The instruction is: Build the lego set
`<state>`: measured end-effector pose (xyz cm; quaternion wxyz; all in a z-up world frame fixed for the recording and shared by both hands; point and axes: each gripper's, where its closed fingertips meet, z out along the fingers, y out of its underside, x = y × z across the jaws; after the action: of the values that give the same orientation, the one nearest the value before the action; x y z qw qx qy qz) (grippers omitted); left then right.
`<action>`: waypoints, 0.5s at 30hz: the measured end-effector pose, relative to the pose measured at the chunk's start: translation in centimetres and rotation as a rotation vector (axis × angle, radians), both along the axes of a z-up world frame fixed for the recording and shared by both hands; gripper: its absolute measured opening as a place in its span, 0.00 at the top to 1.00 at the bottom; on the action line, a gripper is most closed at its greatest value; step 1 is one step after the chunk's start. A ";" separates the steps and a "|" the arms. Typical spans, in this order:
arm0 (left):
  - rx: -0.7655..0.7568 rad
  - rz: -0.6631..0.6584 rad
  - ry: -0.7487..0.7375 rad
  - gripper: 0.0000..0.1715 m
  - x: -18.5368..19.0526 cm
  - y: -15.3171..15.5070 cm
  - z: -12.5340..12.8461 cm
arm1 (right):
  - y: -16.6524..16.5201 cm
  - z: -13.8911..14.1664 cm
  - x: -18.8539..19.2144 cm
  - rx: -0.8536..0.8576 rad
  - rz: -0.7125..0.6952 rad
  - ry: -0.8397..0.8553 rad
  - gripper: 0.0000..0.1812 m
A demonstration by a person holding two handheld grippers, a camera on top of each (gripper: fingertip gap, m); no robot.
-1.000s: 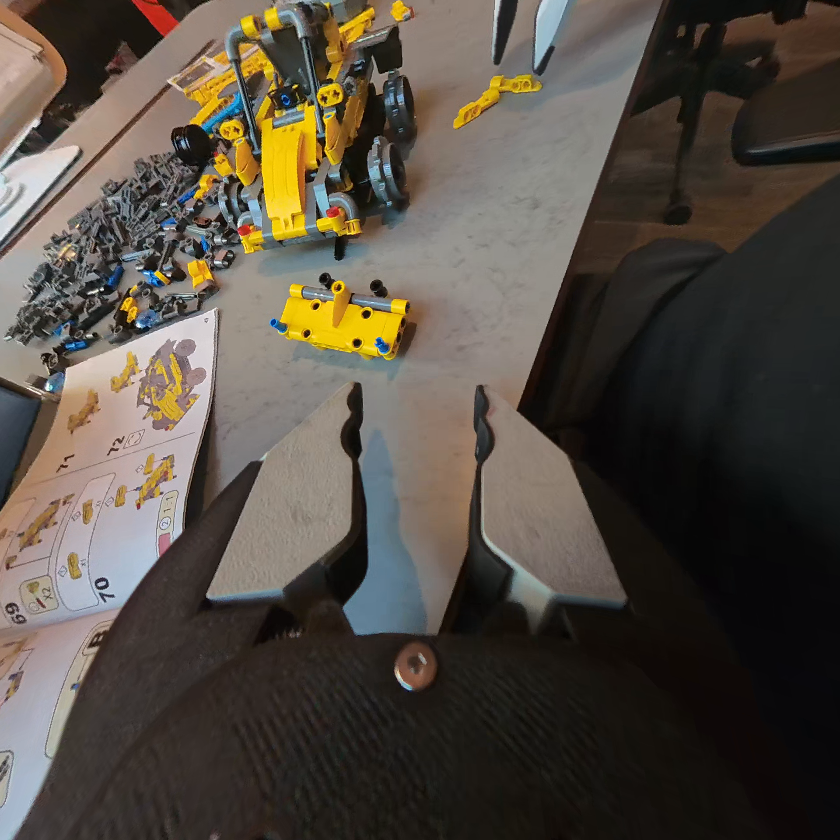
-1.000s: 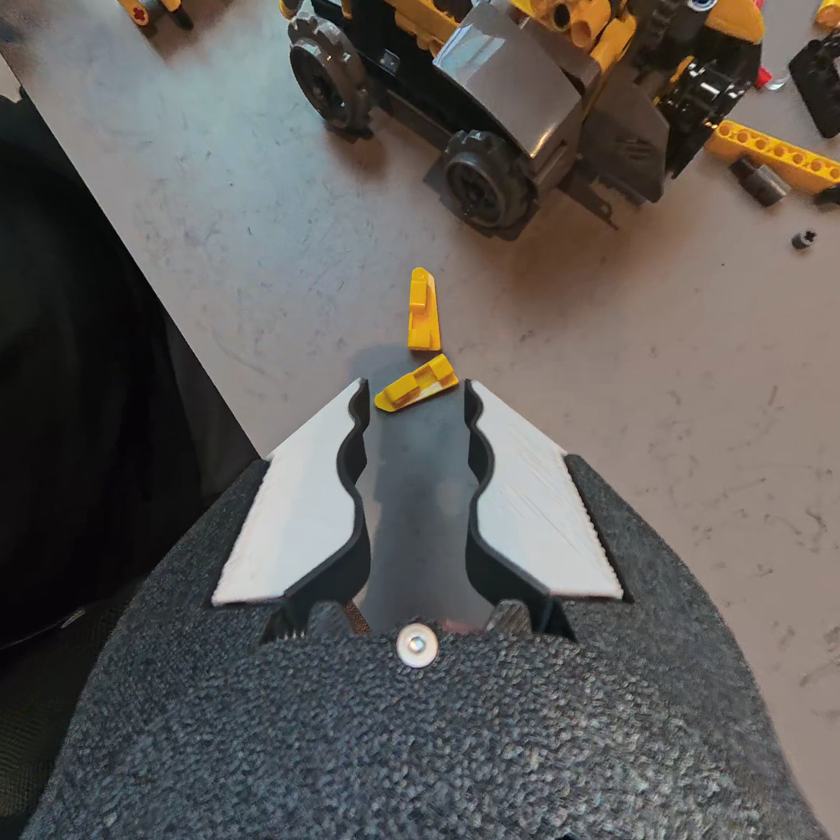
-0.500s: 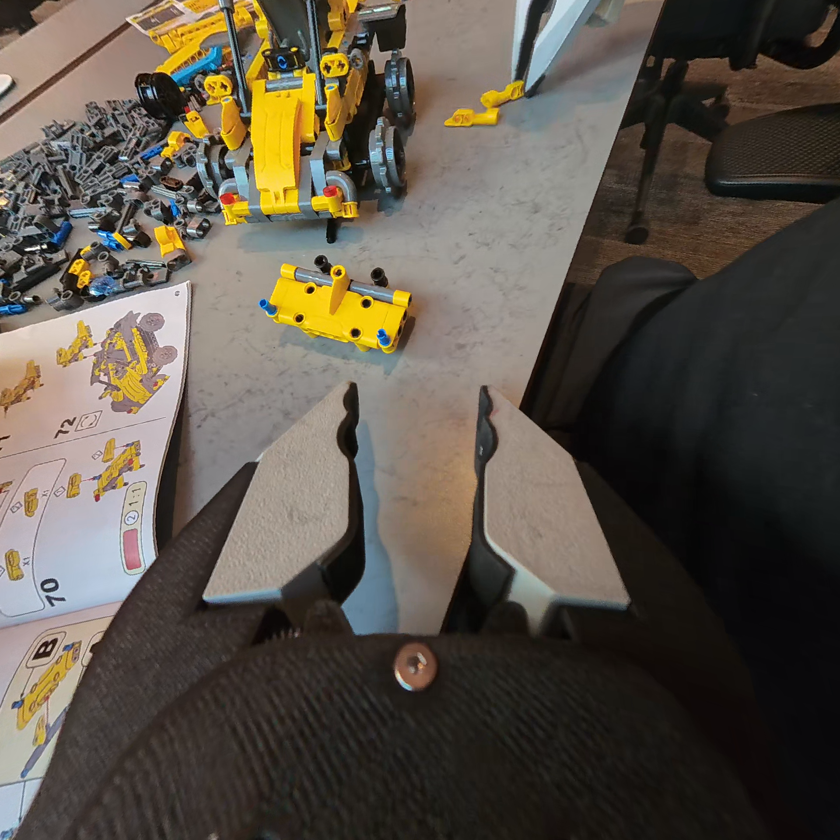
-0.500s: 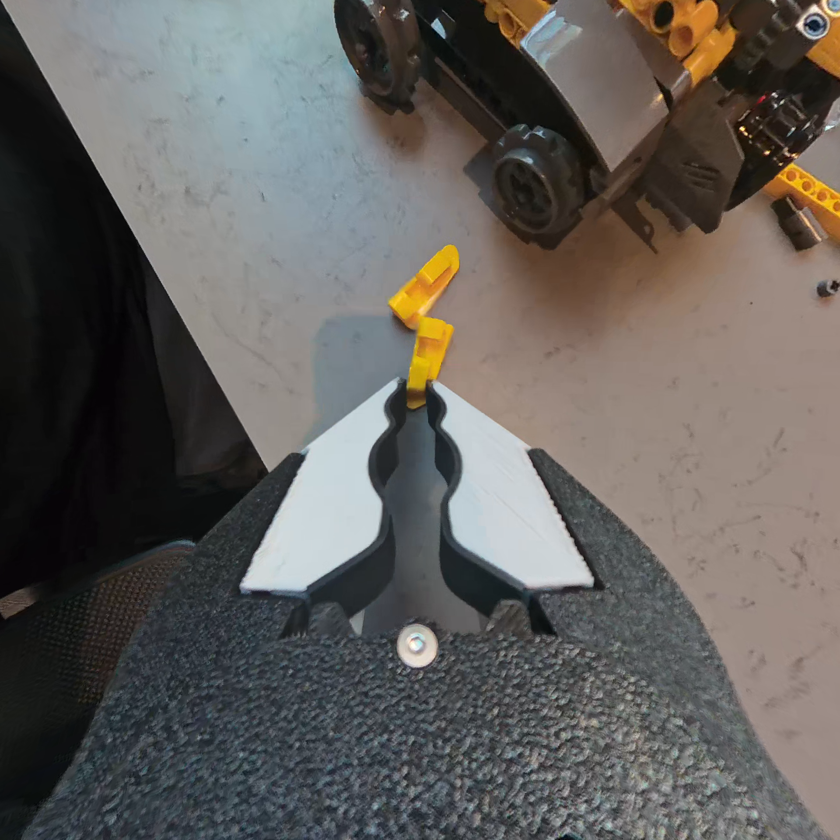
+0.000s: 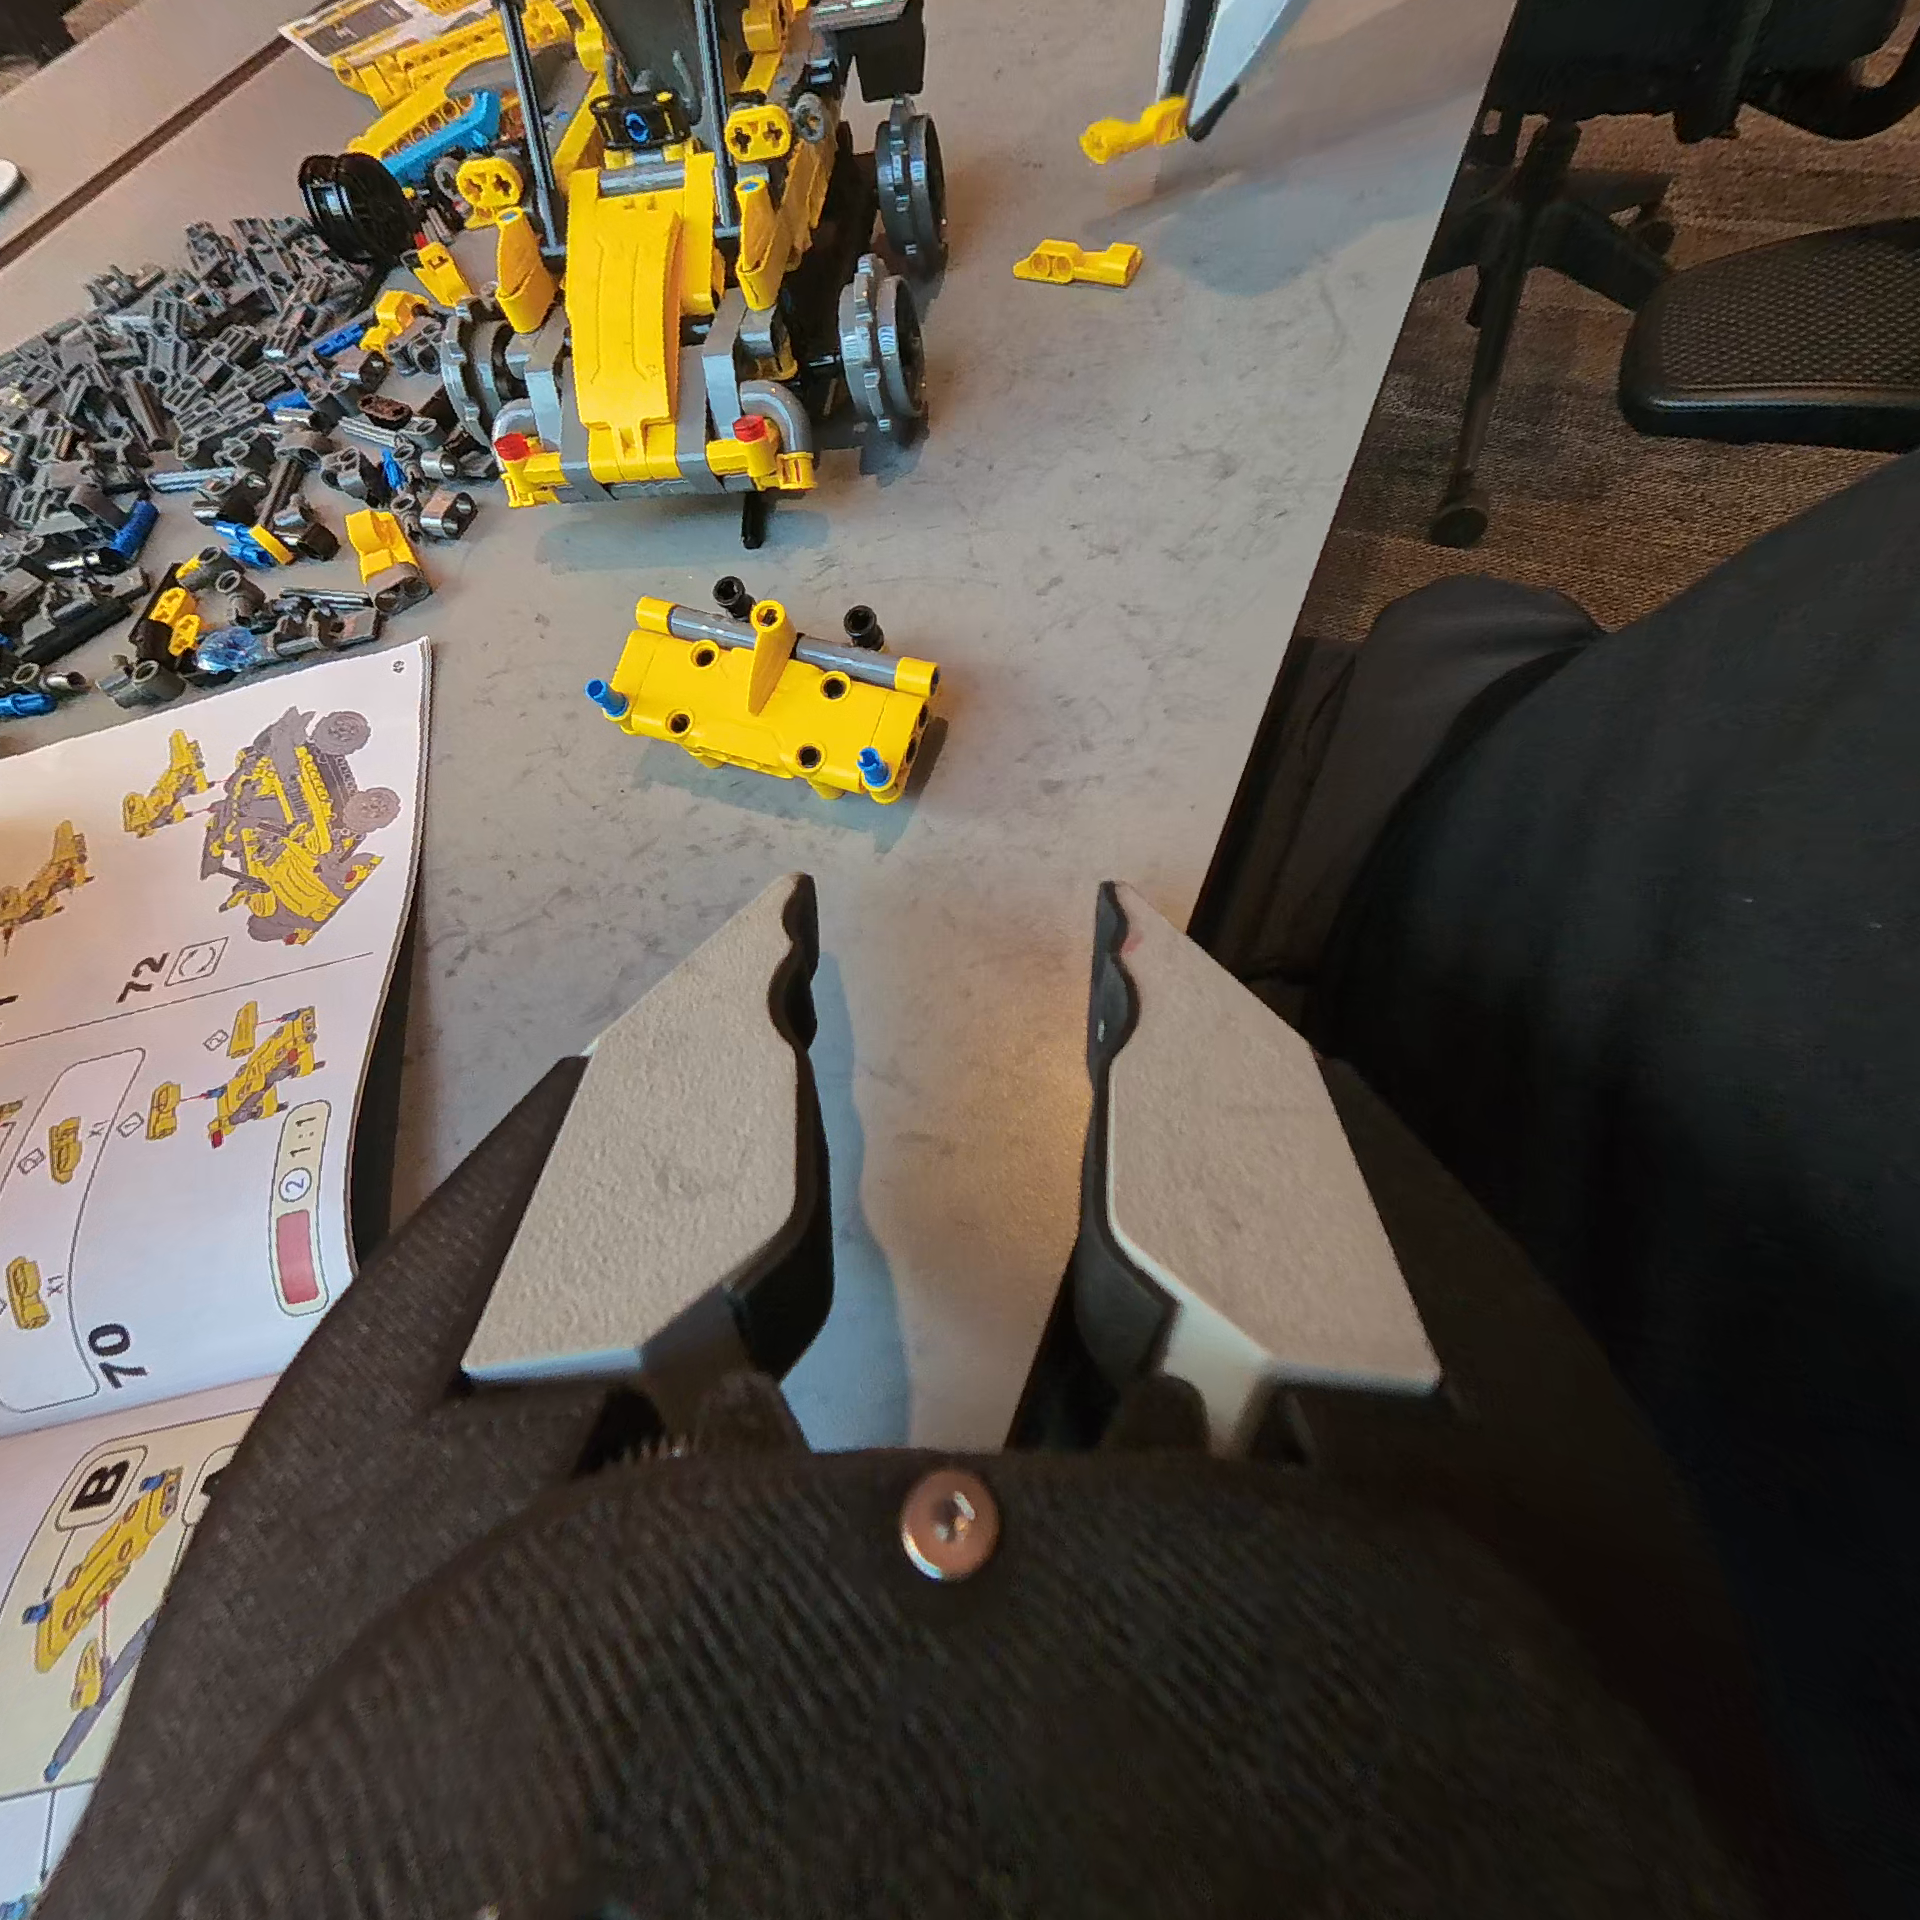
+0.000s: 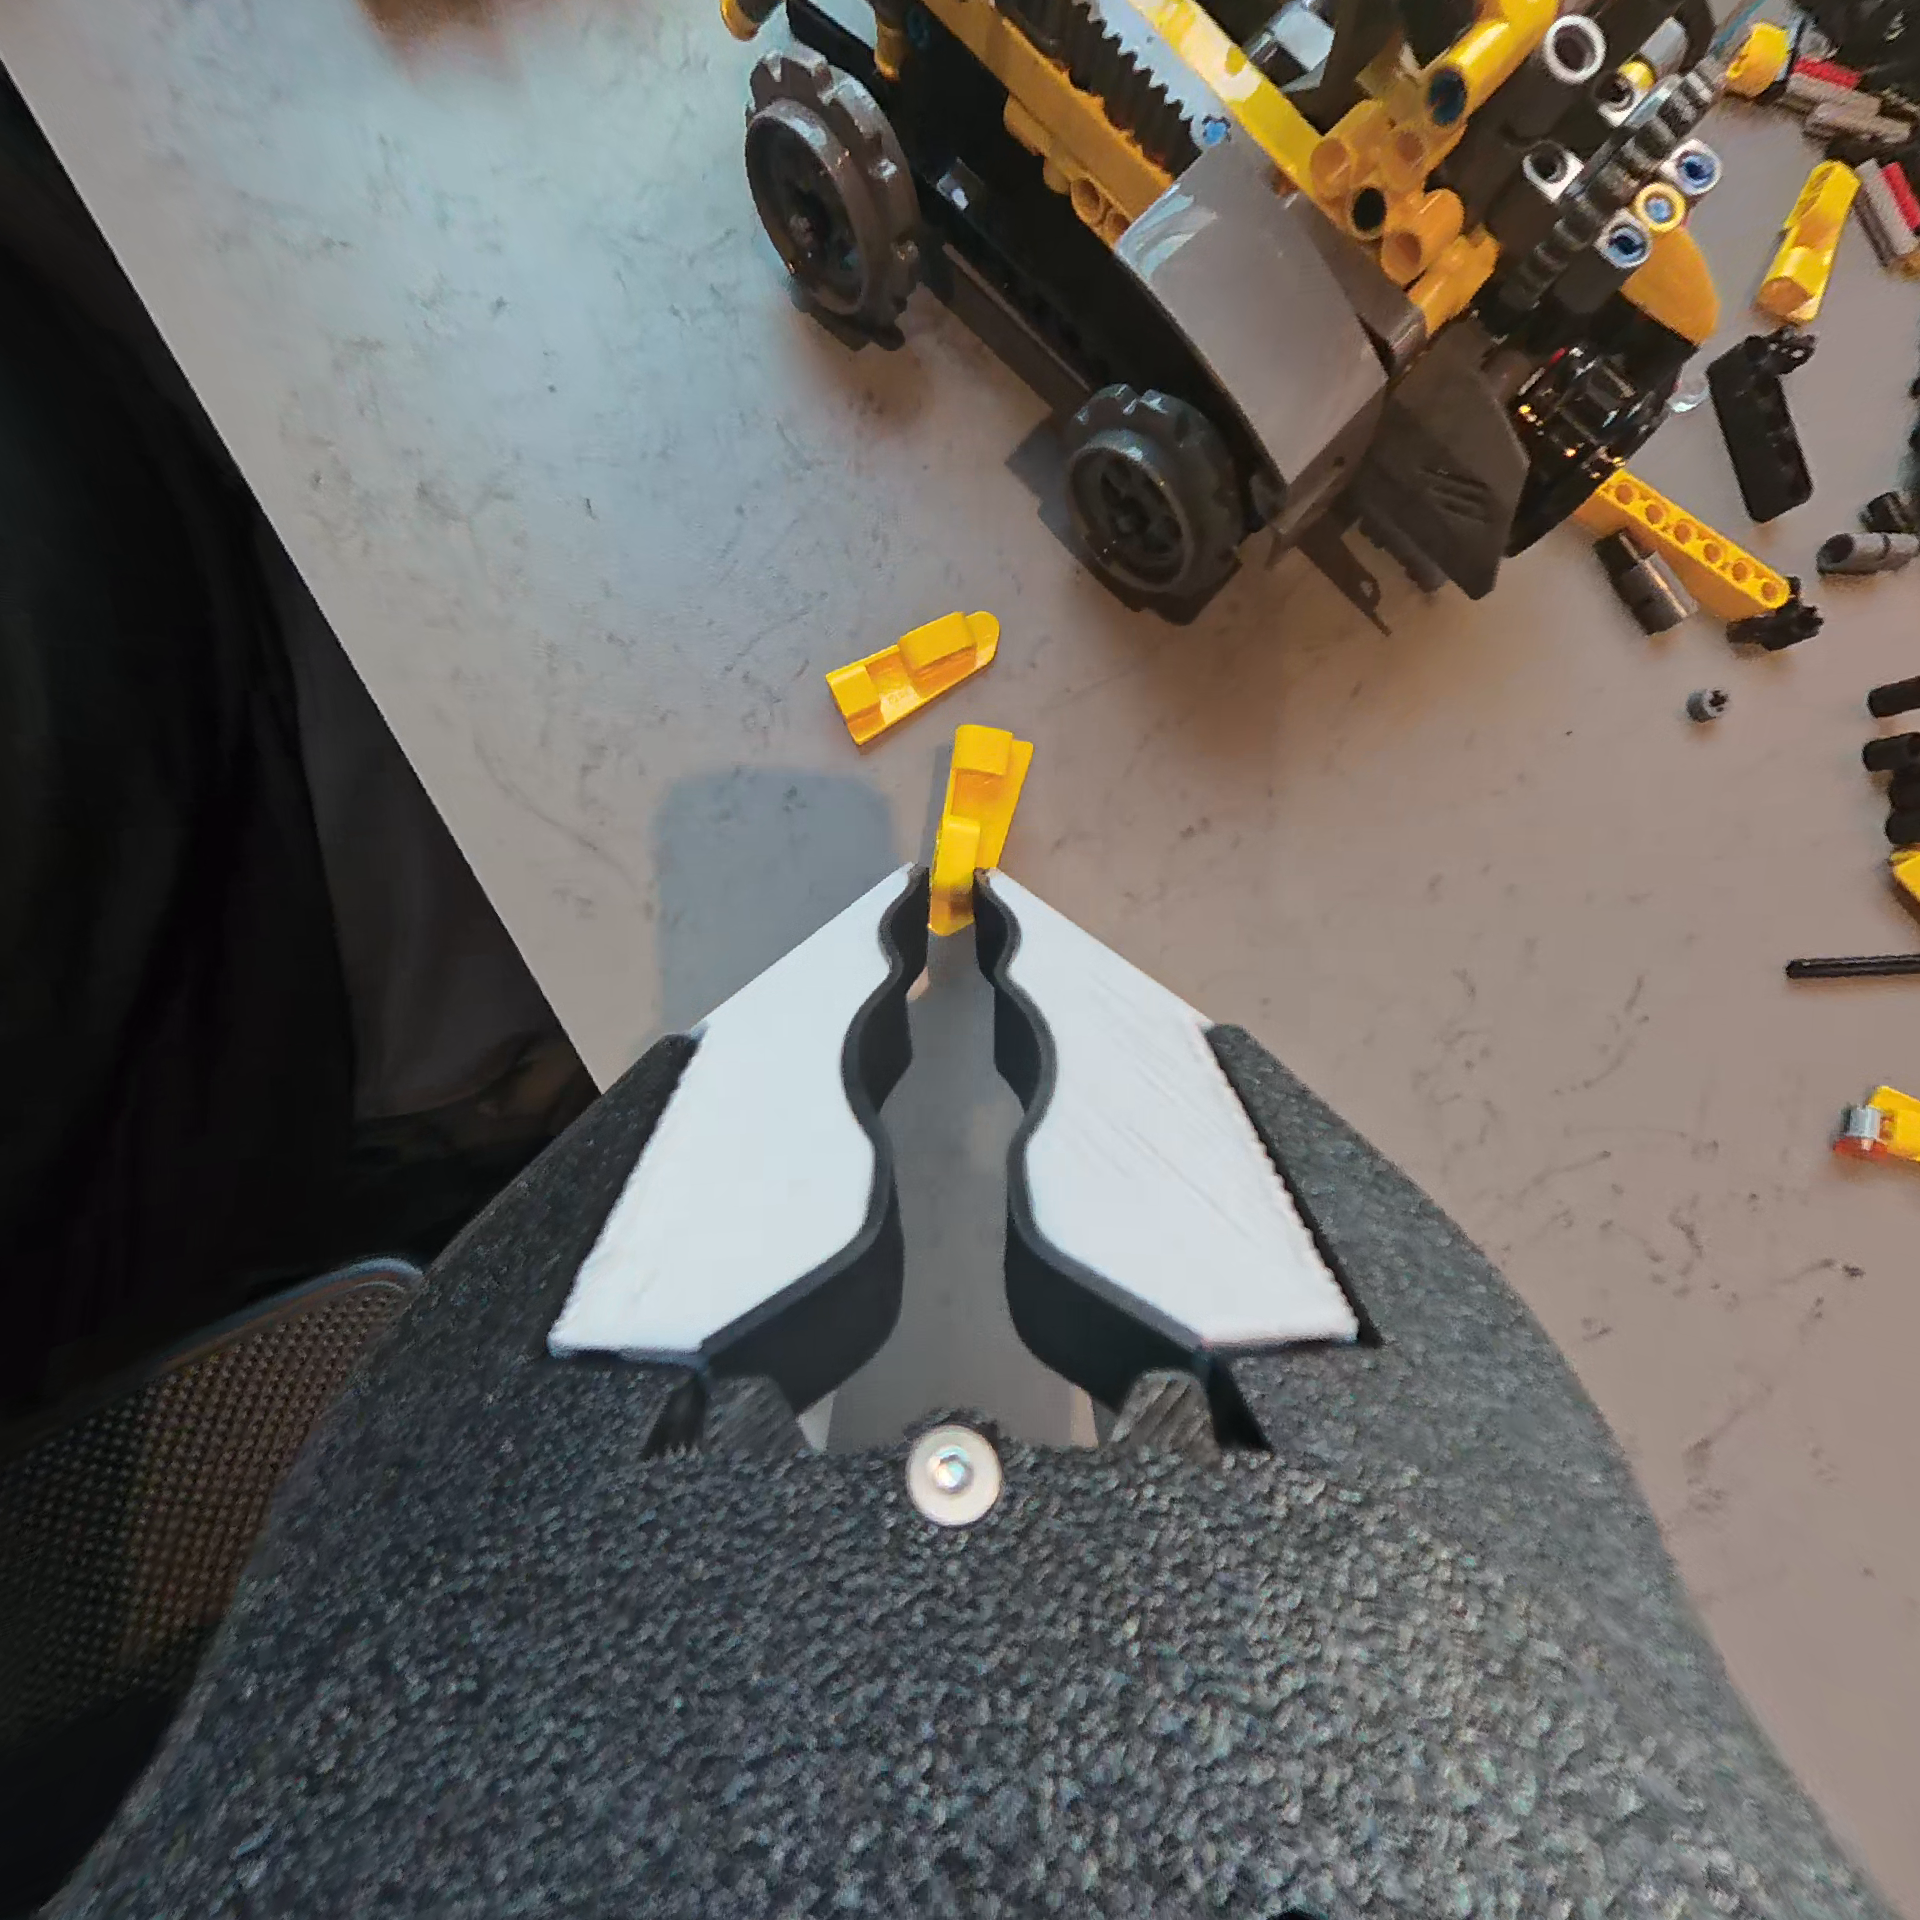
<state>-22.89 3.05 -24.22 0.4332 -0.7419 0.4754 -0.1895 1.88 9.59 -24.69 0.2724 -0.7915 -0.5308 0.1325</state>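
My right gripper is shut on a small yellow brick piece and holds it above the grey table. A second like yellow piece lies on the table just beyond it. In the left wrist view the right gripper shows at the far top with its yellow piece, and the other piece lies below it. My left gripper is open and empty, low over the table near its right edge. A yellow block assembly lies just ahead of it.
A large yellow and grey brick vehicle stands behind the assembly; it also shows in the right wrist view. A heap of small grey and blue parts lies left. An open instruction booklet lies front left. Office chairs stand right. There is about 25 cm between the tips of the two grippers.
My right gripper closed on the near yellow piece and lifted it off the table. My left gripper shifted slightly and stayed open.
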 end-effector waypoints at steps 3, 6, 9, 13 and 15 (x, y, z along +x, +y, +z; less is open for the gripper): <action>0.000 0.000 0.000 0.71 0.0 0.0 0.0 | 0.1 0.5 -0.3 0.016 0.008 0.030 0.95; 0.000 -0.001 0.000 0.71 0.0 0.0 0.0 | 0.2 0.6 -0.4 0.019 0.007 0.045 0.95; -0.002 0.000 -0.001 0.71 0.0 0.0 0.0 | 0.2 -0.6 -0.1 -0.008 0.000 0.011 0.95; -0.003 0.001 -0.005 0.71 0.0 0.0 0.0 | 0.3 -1.4 0.4 -0.015 -0.002 -0.025 0.95; -0.002 -0.007 -0.005 0.70 0.0 -0.1 0.0 | 0.4 -1.0 0.5 -0.010 -0.007 -0.010 0.95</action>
<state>-22.85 2.95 -24.20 0.4328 -0.7402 0.4767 -0.1935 2.35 9.99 -25.74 0.2662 -0.7955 -0.5286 0.1302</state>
